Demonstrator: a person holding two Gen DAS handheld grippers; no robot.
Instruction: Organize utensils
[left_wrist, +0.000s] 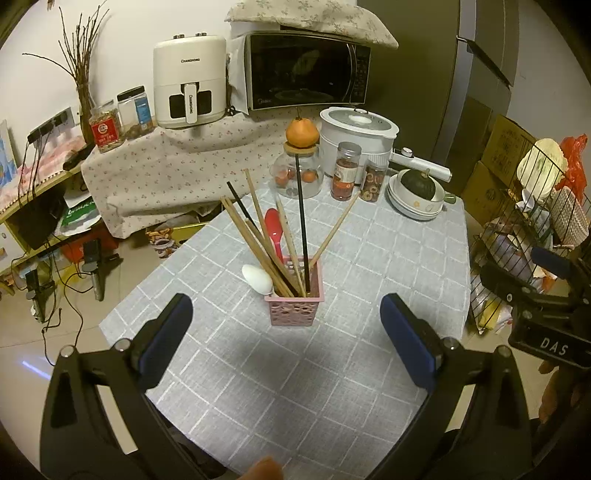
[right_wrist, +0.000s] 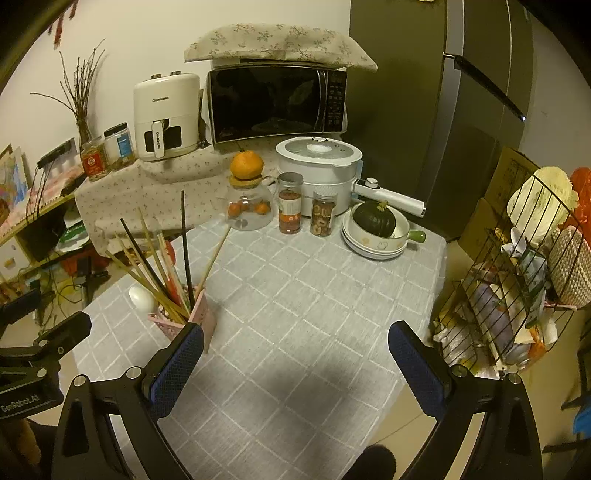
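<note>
Left wrist view: left gripper (left_wrist: 286, 334) jaws spread wide, nothing between them, hovering over the grey checked tabletop (left_wrist: 388, 258). Pink utensil basket (left_wrist: 295, 308) stands upright at 12 o'clock just past the fingertips, not touched. In it: wooden chopsticks (left_wrist: 255, 243), black chopsticks (left_wrist: 302, 225), red spoon (left_wrist: 275, 229); white spoon (left_wrist: 257, 279) leans out at its 10 o'clock edge. Right wrist view: right gripper (right_wrist: 295, 354) jaws also released, empty; basket sits at 10 o'clock, beside the left finger (right_wrist: 177, 365). Glass jar w/ orange on lid (right_wrist: 246, 166), two spice jars, rice cooker (right_wrist: 319, 170) at 12 o'clock, far edge.
</note>
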